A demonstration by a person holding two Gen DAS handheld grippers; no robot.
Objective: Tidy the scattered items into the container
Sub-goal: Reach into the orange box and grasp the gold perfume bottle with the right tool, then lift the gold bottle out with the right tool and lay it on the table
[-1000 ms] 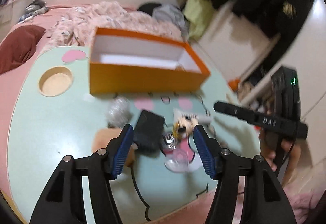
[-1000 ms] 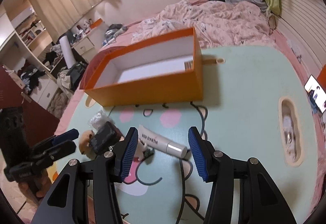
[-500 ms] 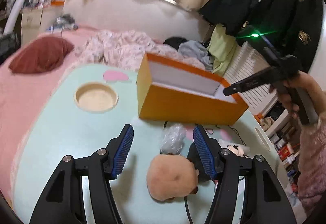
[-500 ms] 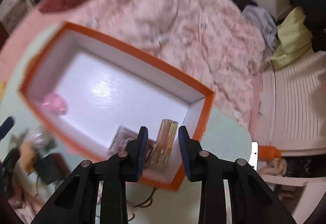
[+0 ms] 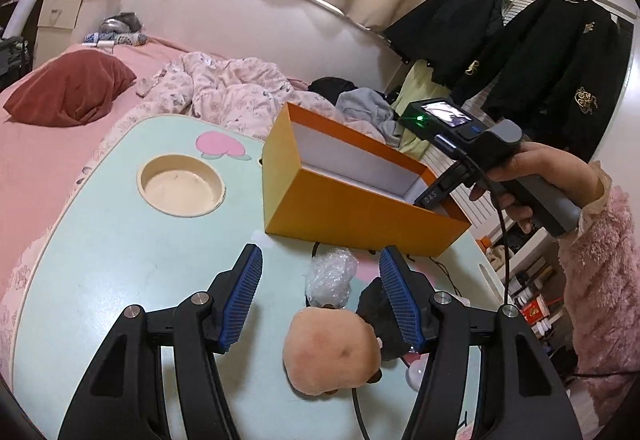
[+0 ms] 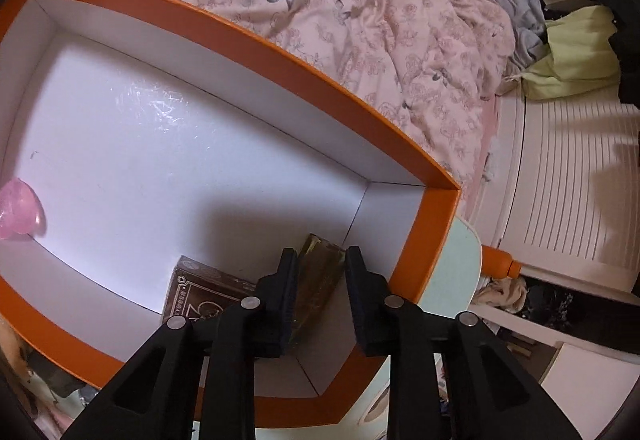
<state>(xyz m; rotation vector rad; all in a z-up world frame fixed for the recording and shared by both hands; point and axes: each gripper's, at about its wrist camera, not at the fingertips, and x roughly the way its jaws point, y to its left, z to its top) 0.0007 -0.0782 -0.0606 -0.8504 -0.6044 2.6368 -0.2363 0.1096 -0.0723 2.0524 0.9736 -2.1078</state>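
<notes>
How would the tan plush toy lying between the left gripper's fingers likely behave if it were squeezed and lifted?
The tan plush toy looks soft and fuzzy, so it would probably squash under the left gripper rather than resist. It seems light for its bulk. Its rounded shape might let it roll or shift if nudged sideways.

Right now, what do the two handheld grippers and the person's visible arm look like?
The left gripper has black plastic fingers with silver bolts and ribbed blue pads. The right gripper shows black fingers with the same silver bolts. Seen from the left wrist camera, the right gripper has a grey handle, white lettering, a small lit screen, a green light and a black cable. The person's sleeve is fluffy pink with a cream cuff.
</notes>
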